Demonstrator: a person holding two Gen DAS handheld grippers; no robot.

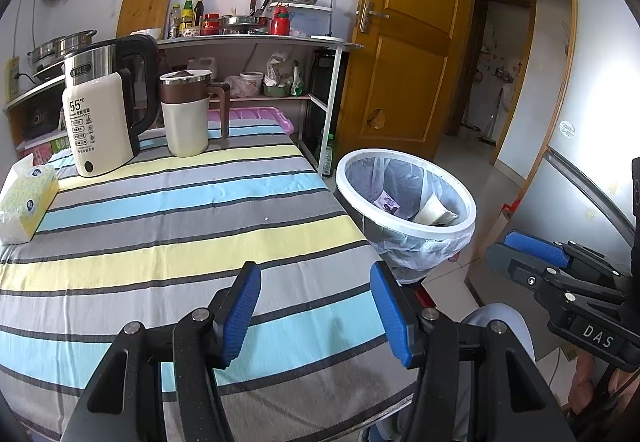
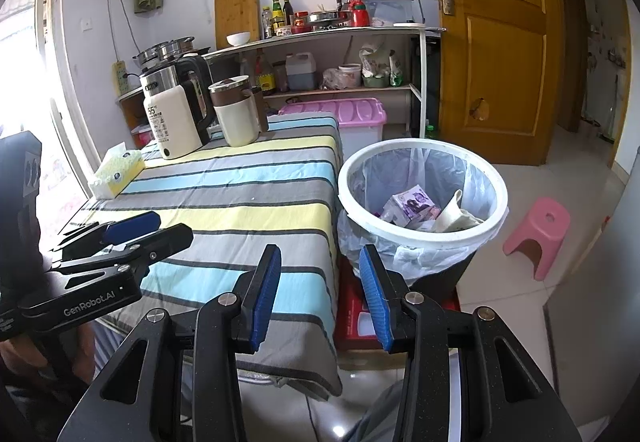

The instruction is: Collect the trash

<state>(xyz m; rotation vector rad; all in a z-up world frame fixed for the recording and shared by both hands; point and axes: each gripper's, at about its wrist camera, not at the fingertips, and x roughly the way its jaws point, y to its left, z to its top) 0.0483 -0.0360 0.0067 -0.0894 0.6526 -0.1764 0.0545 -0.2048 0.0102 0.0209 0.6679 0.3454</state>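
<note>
A white-rimmed trash bin (image 2: 424,153) with a clear liner stands on the floor beside the table's right edge; it also shows in the left wrist view (image 1: 404,161). Inside lie a purple carton (image 2: 412,207) and a crumpled paper cup (image 2: 454,215). My left gripper (image 1: 314,312) is open and empty, low over the near part of the striped tablecloth (image 1: 180,226). My right gripper (image 2: 320,294) is open and empty, over the table's near right corner, just in front of the bin. Each gripper shows in the other's view, the left gripper (image 2: 124,228) and the right gripper (image 1: 532,250).
On the table's far end stand an electric kettle (image 1: 104,113), a white and brown jug (image 1: 188,113) and a tissue box (image 1: 26,201). A shelf with kitchenware (image 2: 320,33), a pink storage box (image 2: 340,113), a wooden door (image 2: 492,41) and a pink stool (image 2: 536,230) surround it.
</note>
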